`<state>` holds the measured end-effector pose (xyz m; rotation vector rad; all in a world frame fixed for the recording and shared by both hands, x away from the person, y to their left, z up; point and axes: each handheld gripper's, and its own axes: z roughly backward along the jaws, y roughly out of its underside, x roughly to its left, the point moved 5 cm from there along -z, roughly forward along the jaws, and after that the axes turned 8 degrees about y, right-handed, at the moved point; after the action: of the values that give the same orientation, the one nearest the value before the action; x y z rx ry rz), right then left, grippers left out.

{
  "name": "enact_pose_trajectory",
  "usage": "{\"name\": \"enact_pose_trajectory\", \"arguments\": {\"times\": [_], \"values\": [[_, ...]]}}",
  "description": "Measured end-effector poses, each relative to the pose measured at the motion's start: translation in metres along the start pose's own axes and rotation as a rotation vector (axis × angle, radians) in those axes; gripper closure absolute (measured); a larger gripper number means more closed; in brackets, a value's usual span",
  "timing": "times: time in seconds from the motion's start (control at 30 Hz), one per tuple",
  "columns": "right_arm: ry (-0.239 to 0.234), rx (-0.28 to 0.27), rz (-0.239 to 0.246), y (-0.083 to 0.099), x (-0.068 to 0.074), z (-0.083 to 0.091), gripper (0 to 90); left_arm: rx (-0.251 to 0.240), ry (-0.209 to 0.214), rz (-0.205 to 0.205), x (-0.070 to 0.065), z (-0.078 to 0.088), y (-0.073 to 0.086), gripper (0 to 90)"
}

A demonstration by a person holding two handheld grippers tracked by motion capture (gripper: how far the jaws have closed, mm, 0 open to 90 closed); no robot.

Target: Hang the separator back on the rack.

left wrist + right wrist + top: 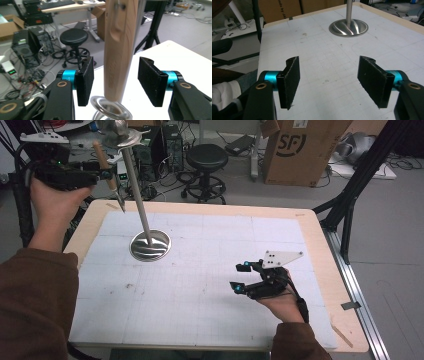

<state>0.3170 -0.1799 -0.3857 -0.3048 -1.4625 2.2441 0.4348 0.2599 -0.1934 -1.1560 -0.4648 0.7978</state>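
Left gripper view showed a smooth, pale wooden handle (117,50), grained and rounded, standing upright between the spread black jaws of the left gripper (115,82), touching neither textured pad. A shiny metal ring (110,108) sat just below its lower end. Behind it rose the thin steel pole (136,190) of a stand whose round, brushed base (348,27) lay on the white gridded mat (317,65), well ahead of the right gripper (328,82), jaws wide apart, holding nothing.
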Motion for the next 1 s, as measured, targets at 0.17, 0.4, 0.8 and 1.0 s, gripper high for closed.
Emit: {"name": "enact_pose_trajectory", "arguments": {"times": [0.17, 0.4, 0.8, 1.0], "values": [[0.002, 0.001, -0.002, 0.000, 0.000, 0.000, 33.7, -0.002, 0.005, 0.011, 0.000, 0.004, 0.011, 43.3], [0.002, 0.001, -0.003, -0.001, 0.000, 0.000, 33.7, -0.016, 0.008, 0.010, -0.004, 0.013, 0.020, 37.6], [0.008, -0.010, -0.003, -0.001, -0.001, 0.004, 33.7, -0.063, 0.072, -0.009, -0.026, 0.021, 0.032, 31.2], [0.014, -0.013, -0.005, -0.001, -0.003, 0.006, 33.7, -0.077, 0.094, -0.019, -0.035, 0.022, 0.042, 29.8]]}}
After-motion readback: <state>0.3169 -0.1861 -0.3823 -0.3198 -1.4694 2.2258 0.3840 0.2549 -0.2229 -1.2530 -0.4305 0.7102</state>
